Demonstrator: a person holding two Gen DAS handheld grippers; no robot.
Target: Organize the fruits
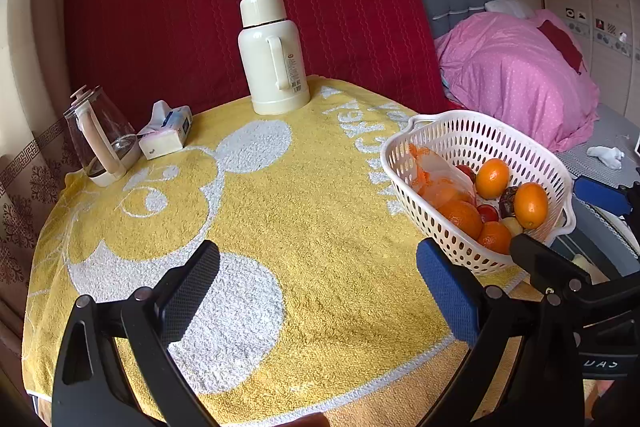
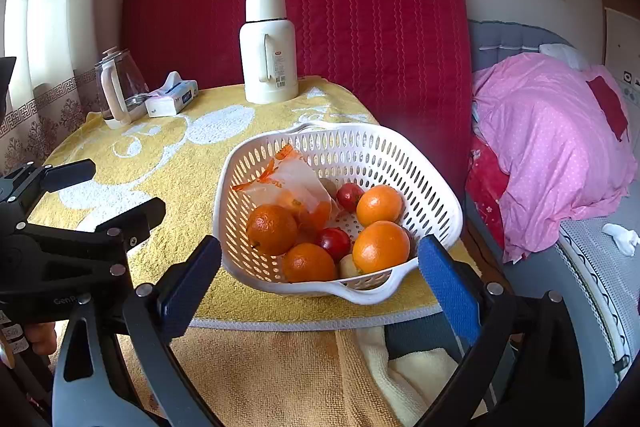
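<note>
**All the fruit is in the white basket, and both claws are wide and empty**

Let the white basket (image 2: 400, 163) be your marker. It sits on the yellow towel (image 1: 312, 219), at the edge of the table nearest you.

Far to the left of the basket, at the back, stands a glass kettle (image 1: 100, 135). Just next to it lies a pack of tissues (image 1: 168, 131). Between the tissues and the basket, further back, stands a tall cream flask (image 1: 272, 55).

Your left gripper (image 1: 318, 291) hangs over the towel, left of the basket. Its jaws are wide apart and hold nothing. Its blue finger is close to the basket wall.

Your right gripper (image 2: 320, 287) is right in front of the basket, pointing at it. Its jaws are wide apart too, with nothing between them.

Inside the basket you have oranges (image 2: 380, 247), small red fruits (image 2: 334, 242), a pale fruit low at the front, and a thin plastic bag (image 2: 292, 183) with something orange in it. No fruit lies on the towel.

This could mean two things. The fruit may be waiting to be taken out and sorted, or it may be all gathered in. I cannot tell which, so I cannot tell you what to do next. Whatever you do, oranges are round and roll easily.
</note>
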